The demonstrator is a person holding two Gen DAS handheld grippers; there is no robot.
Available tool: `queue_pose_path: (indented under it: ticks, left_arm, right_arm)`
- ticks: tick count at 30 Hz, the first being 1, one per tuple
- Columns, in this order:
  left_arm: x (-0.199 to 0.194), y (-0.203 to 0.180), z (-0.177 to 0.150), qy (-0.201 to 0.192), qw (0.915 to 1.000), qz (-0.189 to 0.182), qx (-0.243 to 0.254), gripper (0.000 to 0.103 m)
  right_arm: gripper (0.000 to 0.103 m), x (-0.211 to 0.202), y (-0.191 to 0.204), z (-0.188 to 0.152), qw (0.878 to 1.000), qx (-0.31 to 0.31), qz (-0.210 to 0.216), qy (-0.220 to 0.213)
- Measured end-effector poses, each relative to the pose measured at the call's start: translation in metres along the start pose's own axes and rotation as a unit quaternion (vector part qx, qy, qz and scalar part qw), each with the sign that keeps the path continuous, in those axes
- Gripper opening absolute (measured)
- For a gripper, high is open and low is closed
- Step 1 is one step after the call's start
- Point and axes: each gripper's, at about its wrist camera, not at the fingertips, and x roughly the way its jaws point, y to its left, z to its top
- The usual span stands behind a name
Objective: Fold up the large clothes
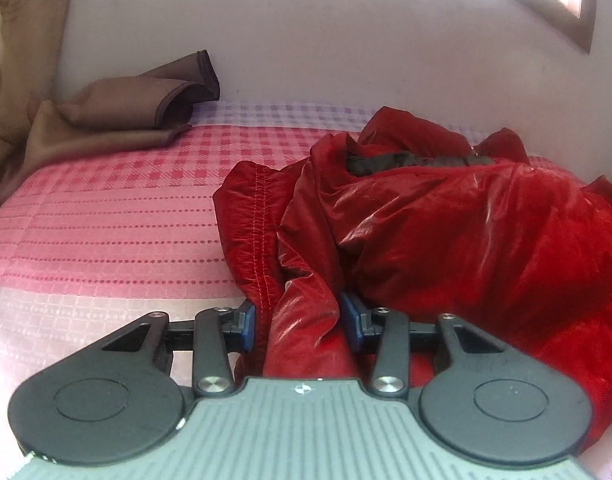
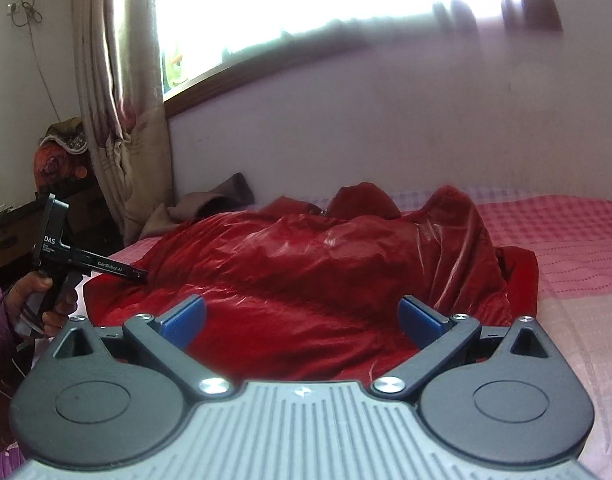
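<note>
Shiny red jacket (image 2: 306,264) crumpled, unfolded on bed.

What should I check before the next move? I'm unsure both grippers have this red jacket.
1. Red jacket fold inside left gripper: ok.
2. Left pads pinching firmly: cannot tell.
3. Right gripper open: ok.
4. Right gripper gripping jacket: not ok, jaws stand wide.
5. Jacket flat: not ok, crumpled.
6. Brown cloth apart from jacket: ok.
</note>
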Motion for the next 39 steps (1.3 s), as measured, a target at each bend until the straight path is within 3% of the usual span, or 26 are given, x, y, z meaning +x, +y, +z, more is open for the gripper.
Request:
queue_pose_path:
  ticks: [5,23,30,39]
  left_arm:
    - [0.0,-0.006,-0.001,-0.004,0.9998,0.015,0.016,0.045]
    - [-0.002,-0.004,-0.004,-0.008,0.9997,0.015,0.015,0.051]
    - [-0.002,0.018,-0.004,-0.012,0.998,-0.035,-0.051,0.038]
    - [-0.003,0.04,-0.003,-0.013,0.9879,-0.08,-0.132,0.029]
  right_arm:
    - [0.103,0.0,-0.005,-0.005,1.0,0.011,-0.007,0.006]
    - [0.103,-0.001,-0.011,-0.011,0.999,0.032,-0.014,0.003]
    - [0.103,0.004,-0.002,0.001,0.999,0.03,0.002,-0.012]
    - [0.097,0.035,0.035,0.028,0.998,-0.043,0.026,-0.022]
